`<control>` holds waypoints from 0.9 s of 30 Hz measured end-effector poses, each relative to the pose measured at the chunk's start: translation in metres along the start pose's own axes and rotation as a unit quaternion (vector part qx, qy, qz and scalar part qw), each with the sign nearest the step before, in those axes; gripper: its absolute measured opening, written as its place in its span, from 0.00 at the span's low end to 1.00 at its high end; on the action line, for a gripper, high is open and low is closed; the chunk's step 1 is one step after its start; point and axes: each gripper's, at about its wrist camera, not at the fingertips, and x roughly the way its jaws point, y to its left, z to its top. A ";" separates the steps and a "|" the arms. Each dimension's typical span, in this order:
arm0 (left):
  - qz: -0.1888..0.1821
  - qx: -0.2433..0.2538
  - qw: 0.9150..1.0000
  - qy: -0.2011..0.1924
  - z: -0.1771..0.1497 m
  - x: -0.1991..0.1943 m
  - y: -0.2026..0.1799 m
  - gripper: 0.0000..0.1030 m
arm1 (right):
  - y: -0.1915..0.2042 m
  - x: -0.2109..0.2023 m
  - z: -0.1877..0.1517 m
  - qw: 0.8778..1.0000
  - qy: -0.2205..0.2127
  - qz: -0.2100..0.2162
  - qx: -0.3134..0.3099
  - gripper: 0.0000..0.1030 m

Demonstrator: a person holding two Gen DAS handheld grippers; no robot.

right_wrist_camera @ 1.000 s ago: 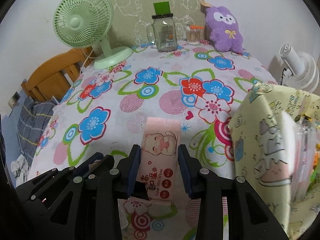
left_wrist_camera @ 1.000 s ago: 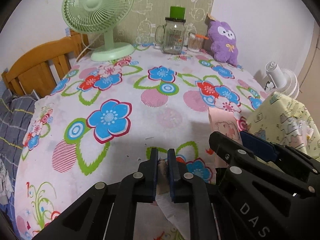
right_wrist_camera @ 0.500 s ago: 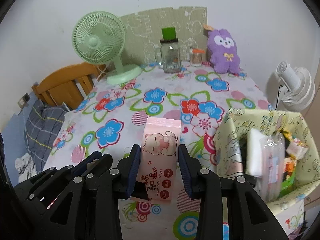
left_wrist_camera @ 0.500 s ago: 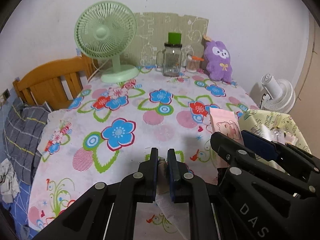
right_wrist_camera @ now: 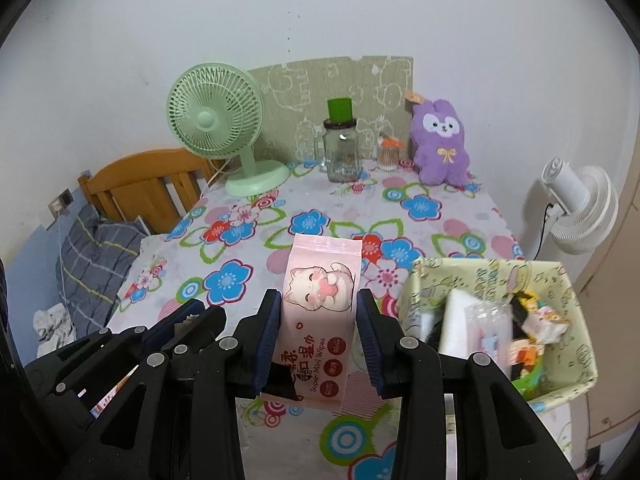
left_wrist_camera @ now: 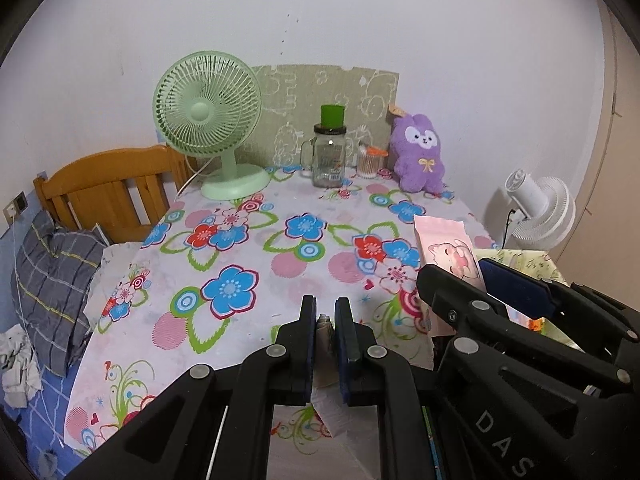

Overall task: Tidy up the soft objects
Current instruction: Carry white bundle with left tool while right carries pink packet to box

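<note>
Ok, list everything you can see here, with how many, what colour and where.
Desk fan: one, green, table's far left.
Glass jar: one, clear with green lid, far middle.
Small container: one, orange lid, beside the jar.
Plush toy: one, purple, far right.
Wet wipes pack: one, pink, held above the table.
Fabric basket: one, pale yellow, near right, holding packets.
Standing fan: one, white, right of the table.
Tablecloth: one, floral.
Headboard: one, wooden, left.
Plaid bedding: grey, left.
Left tongs: black, shut on a thin grey item.
Right tongs: black, gripping the wipes.
</note>
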 end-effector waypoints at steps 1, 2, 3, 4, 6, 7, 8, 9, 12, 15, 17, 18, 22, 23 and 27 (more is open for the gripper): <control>-0.001 0.000 1.000 -0.001 0.000 -0.001 -0.003 0.06 | -0.002 -0.002 0.000 1.000 -0.002 -0.001 -0.002 0.40; -0.003 0.000 1.000 -0.002 0.000 -0.002 -0.005 0.06 | -0.004 -0.005 0.000 1.000 -0.004 -0.002 -0.003 0.40; -0.005 0.002 1.000 -0.003 0.001 -0.003 -0.008 0.06 | -0.006 -0.008 0.000 1.000 -0.006 -0.003 -0.004 0.40; -0.007 0.003 1.000 -0.004 0.001 -0.003 -0.011 0.06 | -0.009 -0.009 0.000 1.000 -0.007 -0.004 -0.005 0.40; -0.009 0.006 1.000 -0.006 0.002 -0.005 -0.017 0.06 | -0.014 -0.013 0.001 1.000 -0.010 -0.006 -0.004 0.40; -0.011 0.008 1.000 -0.008 0.002 -0.005 -0.021 0.06 | -0.017 -0.014 0.001 1.000 -0.011 -0.007 -0.003 0.40; -0.012 0.010 1.000 -0.008 0.003 -0.005 -0.023 0.06 | -0.021 -0.016 0.000 1.000 -0.013 -0.009 -0.002 0.40; -0.014 0.012 1.000 -0.009 0.003 -0.006 -0.027 0.06 | -0.024 -0.018 0.000 1.000 -0.014 -0.010 -0.001 0.40; -0.018 0.018 1.000 -0.012 0.004 -0.005 -0.040 0.06 | -0.035 -0.021 0.001 1.000 -0.017 -0.016 0.002 0.40; -0.027 0.024 0.999 -0.013 0.007 -0.004 -0.053 0.06 | -0.046 -0.024 0.002 1.000 -0.020 -0.023 0.006 0.40; -0.031 0.030 0.999 -0.014 0.009 -0.003 -0.064 0.06 | -0.056 -0.026 0.002 0.999 -0.023 -0.027 0.011 0.40; -0.033 0.032 0.999 -0.014 0.010 -0.002 -0.067 0.06 | -0.061 -0.027 0.002 0.999 -0.024 -0.030 0.014 0.40; -0.044 0.042 0.998 -0.016 0.014 0.001 -0.087 0.06 | -0.078 -0.031 0.003 0.999 -0.029 -0.039 0.023 0.40; -0.047 0.045 0.998 -0.016 0.015 0.002 -0.092 0.06 | -0.084 -0.031 0.004 0.998 -0.031 -0.042 0.026 0.40; -0.057 0.053 0.997 -0.017 0.018 0.004 -0.108 0.06 | -0.101 -0.035 0.005 0.997 -0.035 -0.053 0.034 0.40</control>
